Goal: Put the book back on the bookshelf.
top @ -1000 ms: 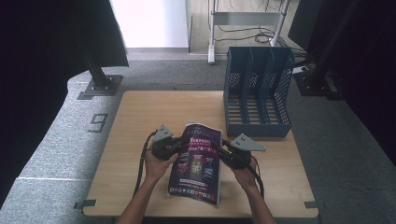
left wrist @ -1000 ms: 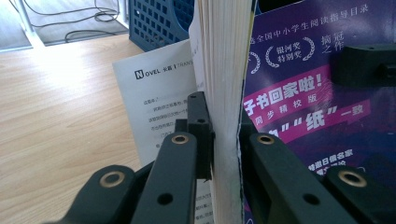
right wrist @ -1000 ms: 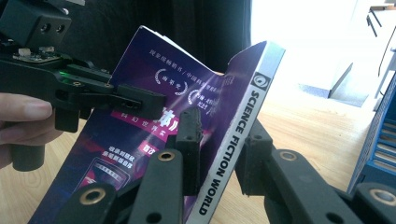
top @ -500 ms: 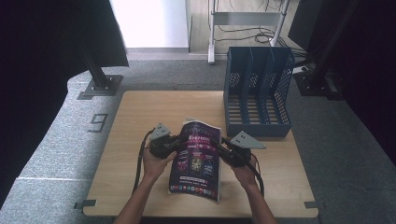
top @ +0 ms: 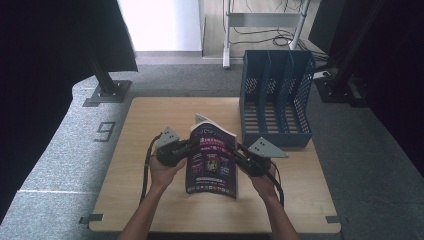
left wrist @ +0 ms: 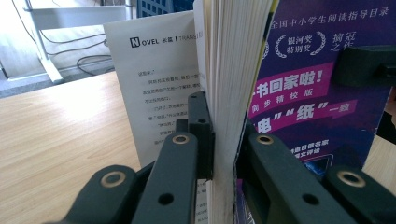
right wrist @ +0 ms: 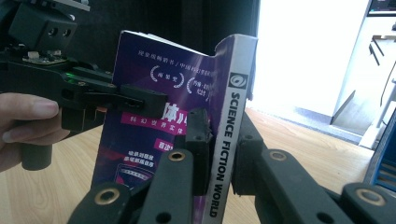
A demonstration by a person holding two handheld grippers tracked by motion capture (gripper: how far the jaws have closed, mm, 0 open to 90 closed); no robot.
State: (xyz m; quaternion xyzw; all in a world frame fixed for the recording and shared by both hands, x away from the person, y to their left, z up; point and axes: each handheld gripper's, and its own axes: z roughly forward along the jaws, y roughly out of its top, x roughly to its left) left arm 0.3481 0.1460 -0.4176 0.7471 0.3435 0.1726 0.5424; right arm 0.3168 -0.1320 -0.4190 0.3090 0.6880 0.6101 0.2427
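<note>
Holding the purple-covered paperback magazine (top: 212,160) up off the pale wooden desk (top: 145,125), you are gripping it from both sides at once. Your left hand-held gripper (top: 186,150) is pinching the page-edge side: in the left gripper view its black jaws are closing narrowly on the block of pages (left wrist: 229,93), with a white printed leaf (left wrist: 156,74) fanning loose to the outside of the jaws. Your right hand-held gripper (top: 240,152) is clamping the spine side, and in the right gripper view its jaws are sitting narrow on either side of the white spine strip (right wrist: 229,140) reading "SCIENCE FICTION WORLD".

The magazine is standing nearly upright and slightly tilted, between the two grippers at the middle of the desk, its lower edge appearing to hover close to the surface; whether it is touching there I cannot tell. The blue perforated plastic file rack (top: 275,100) with its upright dividers is waiting at the far right of the desk, well apart from the magazine, and its slots are looking unfilled.

Judging from this, you are partway through: the lift and uprighting look done, while carrying the magazine over and sliding it spine-first into a slot is what is probably left.
</note>
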